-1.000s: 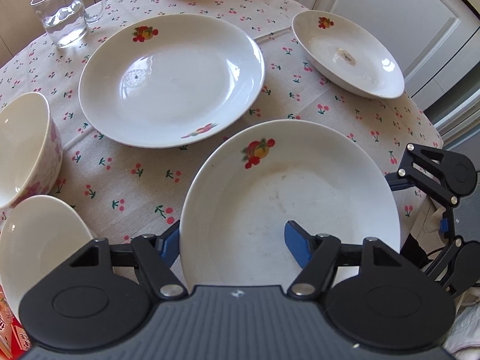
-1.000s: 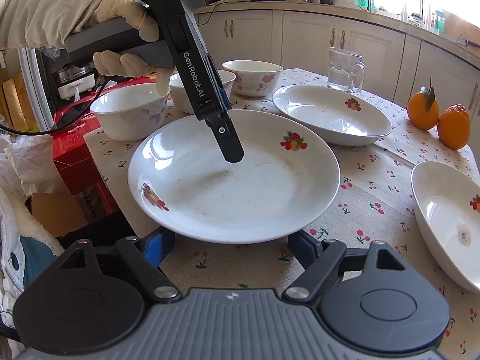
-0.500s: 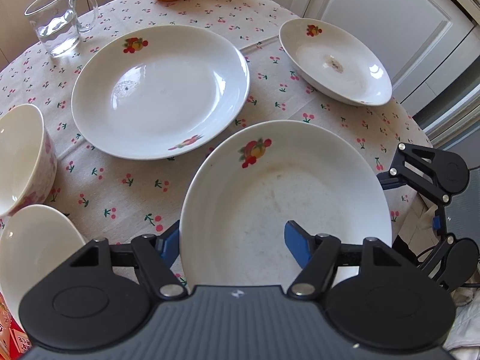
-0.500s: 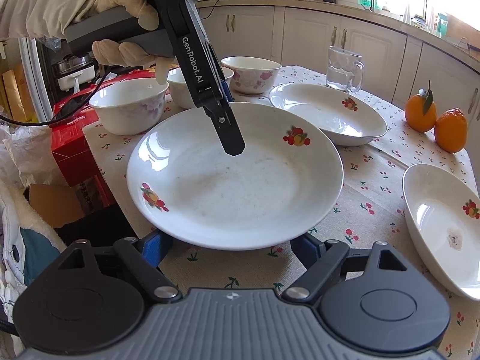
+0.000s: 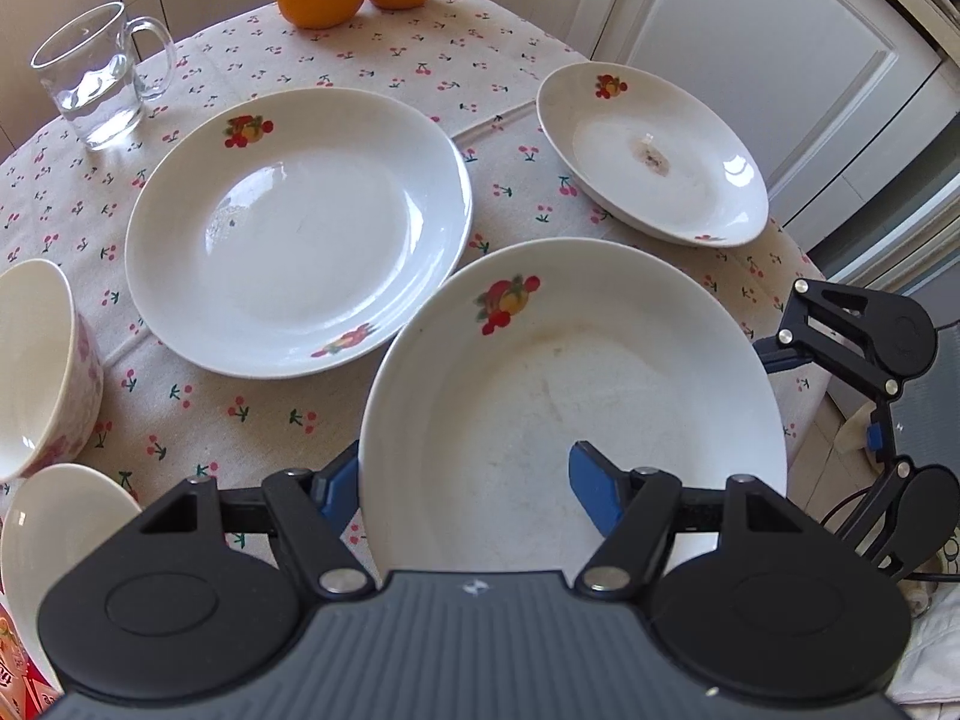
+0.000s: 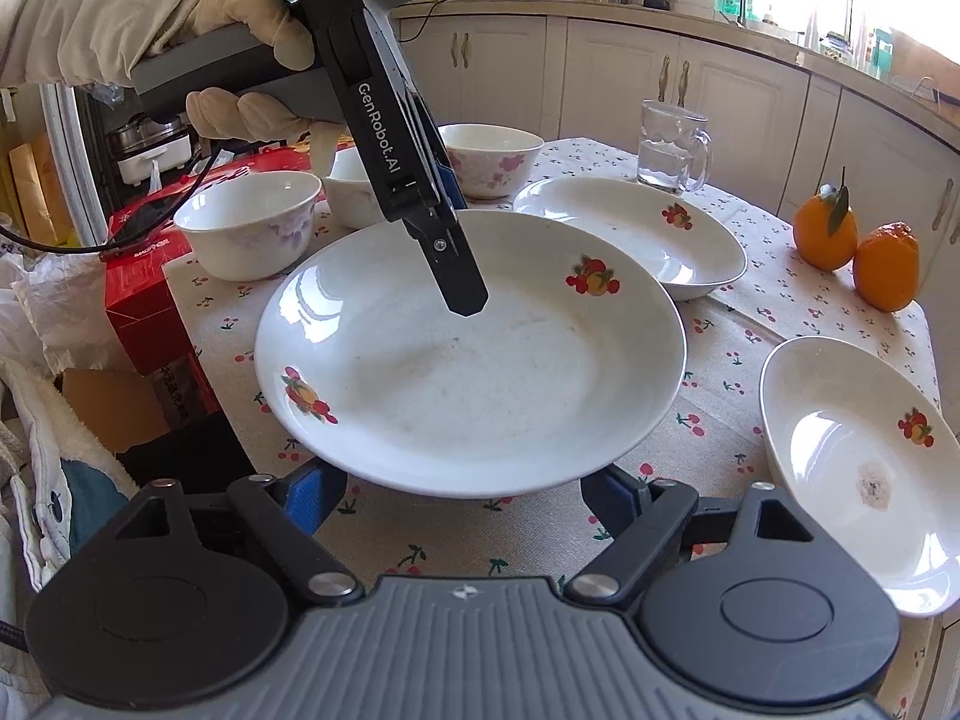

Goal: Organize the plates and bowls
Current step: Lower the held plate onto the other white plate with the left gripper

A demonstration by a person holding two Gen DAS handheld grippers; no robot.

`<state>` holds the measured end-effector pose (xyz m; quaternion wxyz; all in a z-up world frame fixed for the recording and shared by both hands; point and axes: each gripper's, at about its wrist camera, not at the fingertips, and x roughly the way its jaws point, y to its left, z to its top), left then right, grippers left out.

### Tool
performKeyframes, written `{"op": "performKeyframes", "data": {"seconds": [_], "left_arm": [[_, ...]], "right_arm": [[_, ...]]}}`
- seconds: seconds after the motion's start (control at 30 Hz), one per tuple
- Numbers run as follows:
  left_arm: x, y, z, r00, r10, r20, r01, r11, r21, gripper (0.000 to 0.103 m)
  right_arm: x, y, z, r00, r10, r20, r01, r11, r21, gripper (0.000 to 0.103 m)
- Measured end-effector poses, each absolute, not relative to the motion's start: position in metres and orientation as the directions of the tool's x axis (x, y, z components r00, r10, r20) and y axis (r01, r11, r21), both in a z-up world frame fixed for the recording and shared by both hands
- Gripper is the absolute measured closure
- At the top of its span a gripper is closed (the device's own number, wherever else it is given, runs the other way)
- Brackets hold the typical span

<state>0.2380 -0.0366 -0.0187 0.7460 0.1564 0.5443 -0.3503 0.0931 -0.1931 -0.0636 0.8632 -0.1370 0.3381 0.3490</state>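
**Plate lifted, stacking not yet begun**

Above the near edge of the round table (image 5: 180, 402), the left gripper (image 5: 465, 474) is clamped on the rim of a large fruit-print plate (image 5: 570, 396), which tilts clear of the cherry-print cloth. The right gripper (image 6: 465, 483) stands fairly wide below the plate's opposite rim, holding nothing.

Progress: early. Nothing is stacked. 2 other plates lie apart, a second large plate (image 5: 300, 228) and a smaller soiled plate (image 5: 654, 150). 3 bowls (image 6: 249, 228) stand separately.

View differences: the right wrist view alone shows the gloved hand (image 6: 240, 54), all 3 bowls and the red box (image 6: 144, 300). The left wrist view shows 1 finger over the rim and 1 under it.
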Motion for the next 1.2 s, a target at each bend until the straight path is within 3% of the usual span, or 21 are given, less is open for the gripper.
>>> {"op": "performKeyframes", "data": {"seconds": [1.2], "left_arm": [[0.292, -0.167, -0.007, 0.111, -0.357, -0.928, 0.807, 0.577, -0.125, 0.033]], "right_arm": [[0.118, -0.293, -0.048, 0.627, 0.424, -0.653, -0.569, 0.822, -0.012, 0.015]]}}
